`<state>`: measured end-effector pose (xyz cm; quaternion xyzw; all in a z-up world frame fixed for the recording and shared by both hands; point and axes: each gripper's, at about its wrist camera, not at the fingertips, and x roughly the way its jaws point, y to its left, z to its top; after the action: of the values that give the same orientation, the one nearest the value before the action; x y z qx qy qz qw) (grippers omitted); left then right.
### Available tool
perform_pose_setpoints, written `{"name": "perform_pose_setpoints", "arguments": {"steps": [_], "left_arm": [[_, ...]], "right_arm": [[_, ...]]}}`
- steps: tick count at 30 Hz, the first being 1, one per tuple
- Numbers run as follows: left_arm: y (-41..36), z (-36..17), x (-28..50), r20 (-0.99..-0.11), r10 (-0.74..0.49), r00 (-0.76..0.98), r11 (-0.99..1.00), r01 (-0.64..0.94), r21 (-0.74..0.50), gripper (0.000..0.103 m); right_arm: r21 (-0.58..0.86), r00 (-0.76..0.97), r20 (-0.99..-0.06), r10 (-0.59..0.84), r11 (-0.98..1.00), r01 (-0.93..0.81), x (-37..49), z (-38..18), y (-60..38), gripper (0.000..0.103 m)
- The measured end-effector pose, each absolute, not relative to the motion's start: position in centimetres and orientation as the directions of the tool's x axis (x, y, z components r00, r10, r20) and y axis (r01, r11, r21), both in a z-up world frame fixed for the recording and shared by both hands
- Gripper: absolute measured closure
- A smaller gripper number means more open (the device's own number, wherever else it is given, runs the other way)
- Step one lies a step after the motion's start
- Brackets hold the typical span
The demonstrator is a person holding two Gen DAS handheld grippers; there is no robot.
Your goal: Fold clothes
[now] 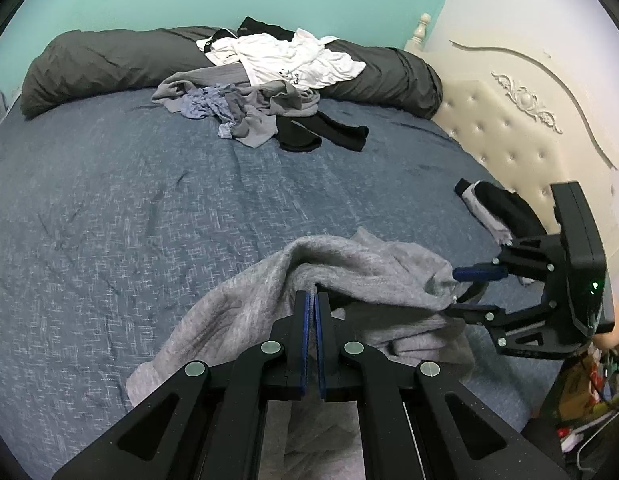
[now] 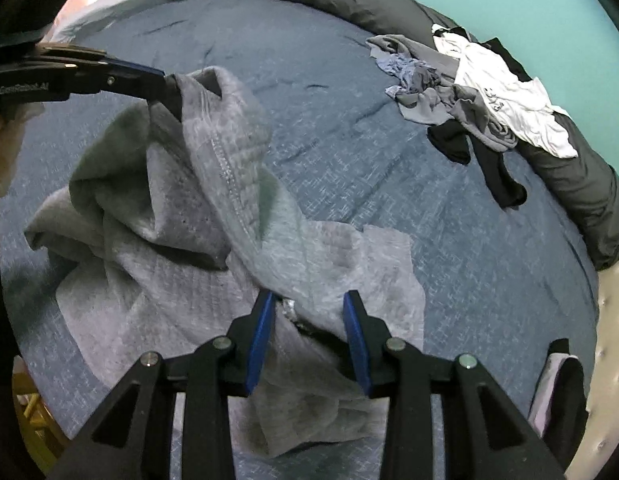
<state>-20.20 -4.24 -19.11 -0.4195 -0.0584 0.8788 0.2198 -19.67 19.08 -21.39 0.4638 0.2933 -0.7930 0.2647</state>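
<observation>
Nearest the headboard-side edge of the bed (image 2: 349, 128): grey garment (image 2: 157, 200) bunched and twisted on the blue cover, 1 portion lifted off it. Left hand-held gripper (image 1: 311, 300) clamped narrow on a raised ridge of that garment; right hand-held gripper (image 2: 309, 312) spread wide, blue pads either side of a fold near a zip, gripping nothing. Likely trouble: closing the right one there could catch several layers at once, or the zip, so that the cloth stays twisted instead of spreading flat. Thin pinch on the left could slip if pulled hard. Just beside the garment, toward the headboard (image 1: 521, 140): small black-and-white folded piece (image 1: 489, 208), liable to be swept by a dragged hem. Farther from the garment, against the dark rolled duvet (image 1: 109, 64): heap of loose clothes (image 1: 269, 88), unfolded.
</observation>
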Motion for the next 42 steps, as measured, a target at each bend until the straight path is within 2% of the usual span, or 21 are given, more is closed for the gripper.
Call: {"name": "perform_pose_setpoints", "arguments": {"steps": [10, 12, 22, 24, 25, 26, 28, 42], "left_arm": [[-4.4, -18.9, -19.2, -0.709, 0.44, -0.552, -0.892, -0.362, -0.272, 0.1], [-4.6, -19.0, -19.2, -0.71, 0.435, -0.553, -0.894, -0.356, -0.271, 0.1], [-3.4, -20.4, -19.2, -0.756, 0.368, -0.542, -0.921, -0.322, -0.218, 0.099], [-2.9, -20.7, -19.3, -0.761, 0.367, -0.535, -0.921, -0.323, -0.218, 0.095], [-2.7, -20.8, -19.4, -0.765, 0.368, -0.529, -0.92, -0.324, -0.219, 0.086], [-2.4, -21.0, -19.3, -0.768, 0.37, -0.523, -0.919, -0.326, -0.221, 0.071], [-1.8, -21.3, -19.2, -0.772, 0.377, -0.512, -0.915, -0.332, -0.227, 0.061], [-0.3, -22.2, -19.0, -0.775, 0.378, -0.507, -0.913, -0.343, -0.22, 0.06]], "right_arm": [[-0.185, -0.414, -0.9, -0.135, -0.741, 0.645, -22.0, -23.7, 18.5, 0.068], [-0.192, -0.419, -0.899, -0.132, -0.741, 0.644, -21.9, -23.9, 18.6, 0.093], [-0.116, -0.487, -0.843, -0.227, -0.809, 0.577, -21.3, -19.3, 21.2, 0.096], [-0.101, -0.491, -0.837, -0.241, -0.815, 0.571, -21.4, -18.2, 21.3, 0.096], [-0.091, -0.491, -0.835, -0.248, -0.818, 0.567, -21.5, -17.8, 21.5, 0.096], [-0.079, -0.489, -0.835, -0.254, -0.823, 0.562, -21.5, -17.3, 21.6, 0.096], [-0.069, -0.489, -0.834, -0.256, -0.831, 0.552, -21.5, -16.7, 22.0, 0.096], [-0.034, -0.483, -0.827, -0.289, -0.83, 0.556, -21.1, -15.6, 23.1, 0.096]]}}
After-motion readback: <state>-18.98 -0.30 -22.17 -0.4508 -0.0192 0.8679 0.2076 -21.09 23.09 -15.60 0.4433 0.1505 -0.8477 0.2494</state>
